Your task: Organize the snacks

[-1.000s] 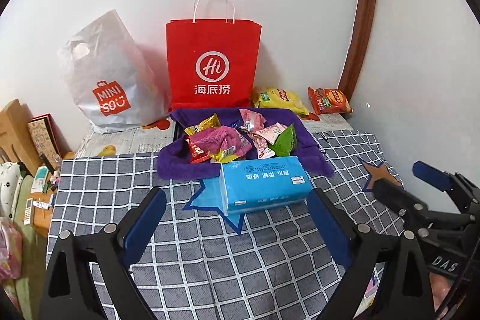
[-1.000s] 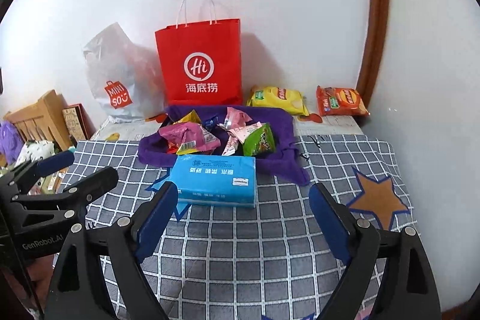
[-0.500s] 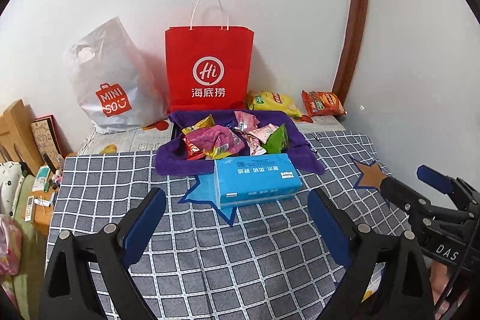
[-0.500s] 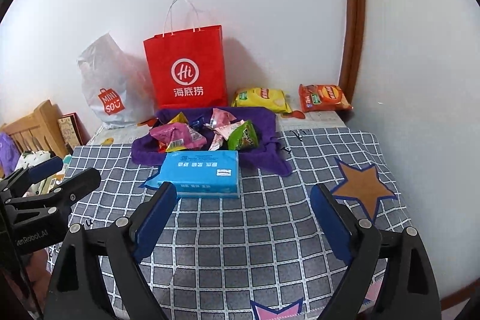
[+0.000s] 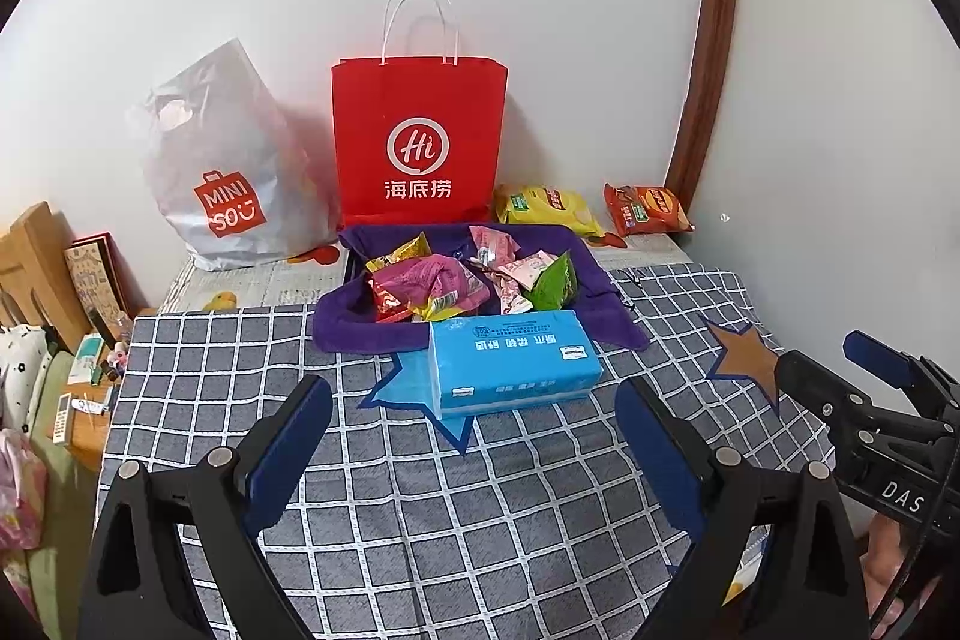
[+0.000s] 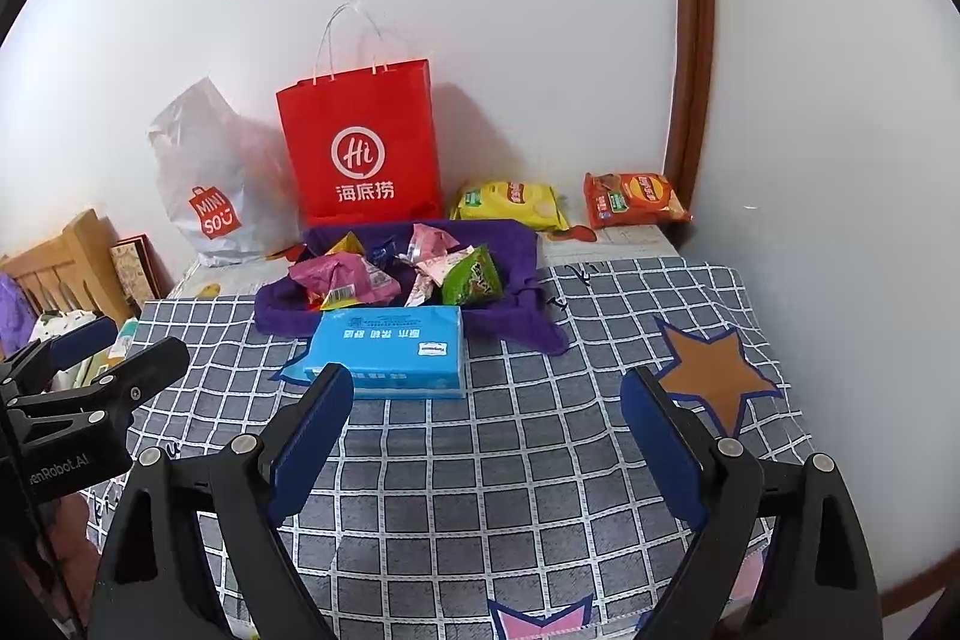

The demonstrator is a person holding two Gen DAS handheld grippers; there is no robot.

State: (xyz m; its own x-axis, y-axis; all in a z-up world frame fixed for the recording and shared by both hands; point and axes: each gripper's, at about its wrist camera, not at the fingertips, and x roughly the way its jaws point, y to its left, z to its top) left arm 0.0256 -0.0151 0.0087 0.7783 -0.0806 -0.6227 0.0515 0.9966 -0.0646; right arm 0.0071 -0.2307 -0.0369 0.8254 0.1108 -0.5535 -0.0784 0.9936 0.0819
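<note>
Several small snack packets (image 5: 456, 280) (image 6: 396, 268) lie heaped on a purple cloth (image 5: 342, 328) (image 6: 522, 256) at the far middle of the checked table. A yellow chip bag (image 5: 546, 208) (image 6: 510, 205) and an orange chip bag (image 5: 648, 211) (image 6: 633, 199) lie by the back wall. My left gripper (image 5: 474, 448) is open and empty, low over the near table, well short of the snacks. My right gripper (image 6: 486, 436) is open and empty, also over the near table. Each gripper shows at the edge of the other's view.
A blue tissue pack (image 5: 513, 361) (image 6: 390, 349) lies just in front of the cloth. A red paper bag (image 5: 420, 142) (image 6: 360, 148) and a white MINISO plastic bag (image 5: 222, 172) (image 6: 210, 184) stand against the wall. Wooden furniture with clutter (image 5: 42, 280) sits off the table's left edge.
Both grippers have drawn back from the snacks and tilted up a little, so the pile and tissue pack look smaller and farther. Both stay open. Nothing on the table has moved.
</note>
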